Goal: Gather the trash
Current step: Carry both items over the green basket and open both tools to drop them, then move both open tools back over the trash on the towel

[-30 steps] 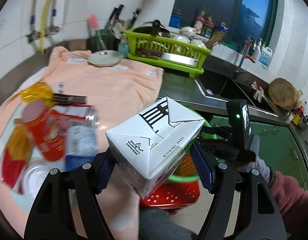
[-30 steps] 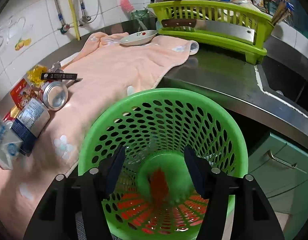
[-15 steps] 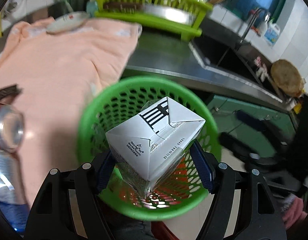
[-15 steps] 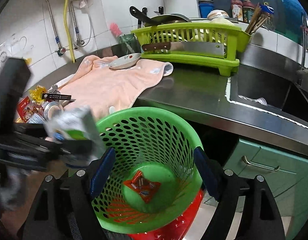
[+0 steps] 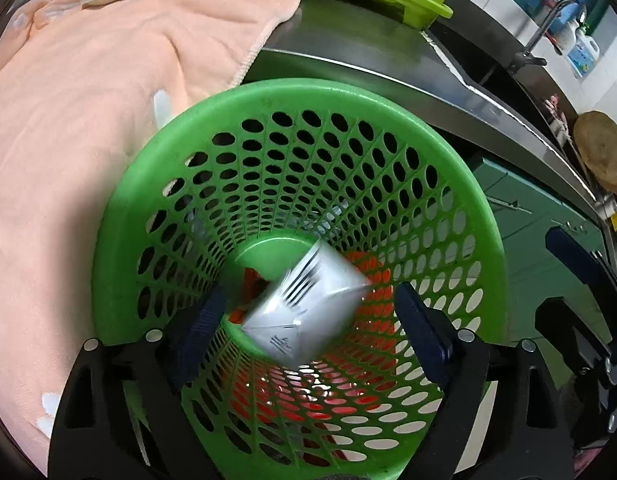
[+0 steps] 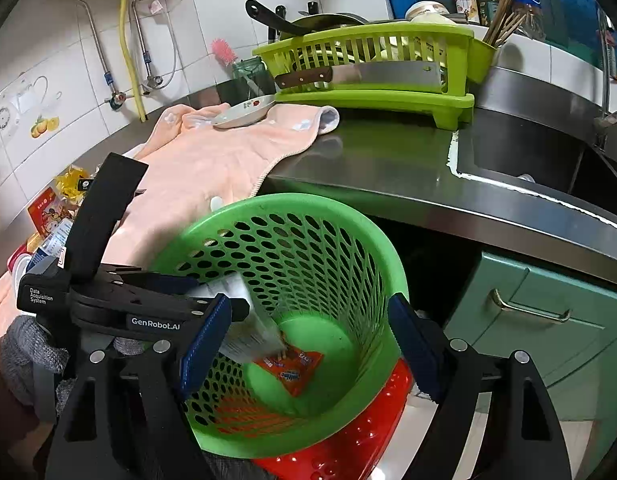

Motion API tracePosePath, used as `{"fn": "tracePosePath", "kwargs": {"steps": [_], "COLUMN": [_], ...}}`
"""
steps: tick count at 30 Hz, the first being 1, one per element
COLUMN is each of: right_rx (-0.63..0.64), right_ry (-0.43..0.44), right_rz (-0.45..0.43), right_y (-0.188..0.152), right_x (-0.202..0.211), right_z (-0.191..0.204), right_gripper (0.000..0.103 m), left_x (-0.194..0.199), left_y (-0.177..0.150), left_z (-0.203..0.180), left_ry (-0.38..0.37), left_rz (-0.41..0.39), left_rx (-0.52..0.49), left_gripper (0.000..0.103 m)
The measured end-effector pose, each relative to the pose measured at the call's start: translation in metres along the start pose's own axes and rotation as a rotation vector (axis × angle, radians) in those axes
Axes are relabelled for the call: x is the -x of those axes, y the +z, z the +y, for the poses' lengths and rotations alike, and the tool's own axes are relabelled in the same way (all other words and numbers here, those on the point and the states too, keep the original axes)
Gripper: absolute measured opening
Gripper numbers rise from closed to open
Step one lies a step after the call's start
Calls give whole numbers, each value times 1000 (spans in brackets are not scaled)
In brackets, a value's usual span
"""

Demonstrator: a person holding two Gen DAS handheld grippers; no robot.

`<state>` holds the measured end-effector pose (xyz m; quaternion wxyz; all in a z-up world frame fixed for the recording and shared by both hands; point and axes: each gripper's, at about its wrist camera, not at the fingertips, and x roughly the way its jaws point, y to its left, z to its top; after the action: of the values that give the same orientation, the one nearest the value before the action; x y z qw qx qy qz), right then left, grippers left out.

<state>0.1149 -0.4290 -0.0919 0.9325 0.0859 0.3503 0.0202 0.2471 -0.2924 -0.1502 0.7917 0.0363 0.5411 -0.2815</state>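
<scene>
A white milk carton [image 5: 320, 304] falls, blurred, inside the green mesh basket [image 5: 292, 100]. My left gripper [image 5: 312, 320] points down into the basket mouth with its jaws opening, and the pads are clear of the carton. In the right wrist view the left gripper [image 6: 220, 296] reaches over the basket's left rim [image 6: 268, 204], with the carton [image 6: 244, 320] dropping below it. An orange wrapper [image 6: 292, 364] lies on the basket floor. My right gripper [image 6: 308, 344] stands open just above the basket with nothing between its pads.
The basket rests on a red perforated stool [image 6: 348, 440] beside the steel counter [image 6: 388, 160]. More wrappers and packets [image 6: 52, 216] lie on the peach towel [image 6: 212, 168] at left. A plate [image 6: 244, 114], a green dish rack [image 6: 380, 64] and a sink [image 6: 528, 152] sit further back.
My left gripper carried the carton from above the towel down over the basket, then opened and let it drop in. My right gripper opened wider and drew back a little.
</scene>
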Motion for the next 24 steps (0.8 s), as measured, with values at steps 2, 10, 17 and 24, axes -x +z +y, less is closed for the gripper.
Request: {"fn": "tracePosePath", "kwargs": {"steps": [2, 10, 17, 24], "right_rx": [-7, -15, 4, 31], "right_ry": [0, -4, 7, 50], "right_rz": [-4, -7, -28, -46], "right_y": [0, 1, 6, 11], "right_x": [1, 7, 24, 39], "right_z": [0, 6, 30, 73], "right_gripper": [78, 78, 78, 78], "left_x": [0, 36, 102, 169], "left_y": [-1, -11, -31, -67], "left_z": [2, 2, 1, 26], "left_ry": [14, -1, 21, 72], "left_rz": [2, -74, -205, -310], "left_rx": [2, -3, -12, 42], "left_gripper": [85, 85, 85, 85]}}
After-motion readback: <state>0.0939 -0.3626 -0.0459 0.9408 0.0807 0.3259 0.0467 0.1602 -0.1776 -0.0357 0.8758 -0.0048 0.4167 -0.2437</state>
